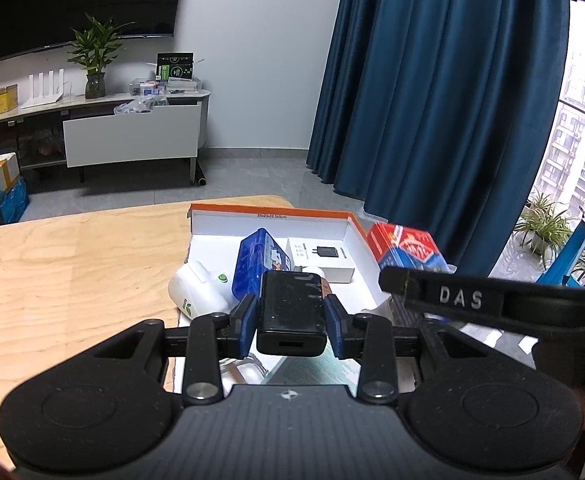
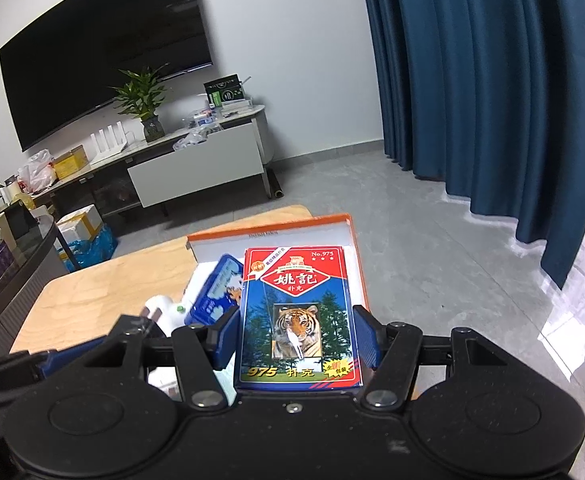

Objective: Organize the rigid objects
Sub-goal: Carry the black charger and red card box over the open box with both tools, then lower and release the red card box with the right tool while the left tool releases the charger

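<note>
judging from what lies in the orange-rimmed box (image 1: pixel 354 222), the task is about in the middle. a blue tin (image 1: pixel 258 262) leans on its edge inside it, a white charger box (image 1: pixel 319 258) lies flat at the far side, and a white bottle with a green button (image 1: pixel 196 290) rests over the left wall, half in and half out. two things are not yet put down. the left gripper (image 1: pixel 291 320) is clenched on a black charger (image 1: pixel 291 314), with the blue pads pressing its two sides, and holds it over the near part of the box. the right gripper (image 2: pixel 296 338) grasps a pack of playing cards (image 2: pixel 298 316) with a tiger picture, also by its two sides, above the right part of the box.

for moving, the free floor of the box seems to be in the near right area, between the white charger box and the right wall. the two grippers are near each other, so i think they can collide if both go down together. the right wall of the box stands just beside the table (image 1: pixel 72 264) edge, while the left side of the table has much open room.
</note>
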`<state>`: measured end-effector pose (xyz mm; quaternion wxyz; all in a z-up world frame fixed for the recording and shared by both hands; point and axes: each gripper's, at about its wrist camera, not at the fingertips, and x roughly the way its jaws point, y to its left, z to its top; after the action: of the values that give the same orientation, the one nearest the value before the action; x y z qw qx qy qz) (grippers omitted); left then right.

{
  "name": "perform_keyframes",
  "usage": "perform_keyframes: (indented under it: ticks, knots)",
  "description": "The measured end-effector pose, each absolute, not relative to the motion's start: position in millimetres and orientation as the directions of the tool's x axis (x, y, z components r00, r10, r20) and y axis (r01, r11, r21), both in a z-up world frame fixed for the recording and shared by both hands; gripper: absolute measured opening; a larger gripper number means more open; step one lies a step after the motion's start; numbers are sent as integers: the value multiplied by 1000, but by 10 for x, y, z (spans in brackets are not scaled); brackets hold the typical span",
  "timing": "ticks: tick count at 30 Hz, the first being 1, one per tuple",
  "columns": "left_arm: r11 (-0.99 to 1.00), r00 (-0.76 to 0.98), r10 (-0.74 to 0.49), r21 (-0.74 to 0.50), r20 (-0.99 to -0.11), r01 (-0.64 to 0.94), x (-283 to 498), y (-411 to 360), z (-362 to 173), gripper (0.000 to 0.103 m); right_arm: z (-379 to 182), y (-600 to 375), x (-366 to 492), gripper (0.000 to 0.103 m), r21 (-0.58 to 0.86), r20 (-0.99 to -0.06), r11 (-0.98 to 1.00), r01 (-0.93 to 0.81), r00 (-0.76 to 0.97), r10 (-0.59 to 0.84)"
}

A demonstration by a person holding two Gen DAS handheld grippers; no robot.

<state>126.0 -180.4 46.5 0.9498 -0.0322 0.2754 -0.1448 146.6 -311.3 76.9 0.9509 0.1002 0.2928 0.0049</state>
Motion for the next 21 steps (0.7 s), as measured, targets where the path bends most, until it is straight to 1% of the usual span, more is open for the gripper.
perform_keyframes:
  ticks: [9, 13, 21]
  knots:
    - [954, 808, -299, -143, -507, 263, 1274, -1796, 475, 36, 999, -3315, 1578, 71, 268, -518, 963, 26, 846, 122]
    - [952, 808, -305, -143, -505, 270, 1264, -1808, 472, 36, 1087, -3313, 1581, 71, 252, -509, 968, 24, 854, 111]
    - [949, 804, -314, -143, -505, 281, 1283, -1791, 471, 36, 1100, -3215, 1643, 71, 227, -533, 974, 11, 838, 114]
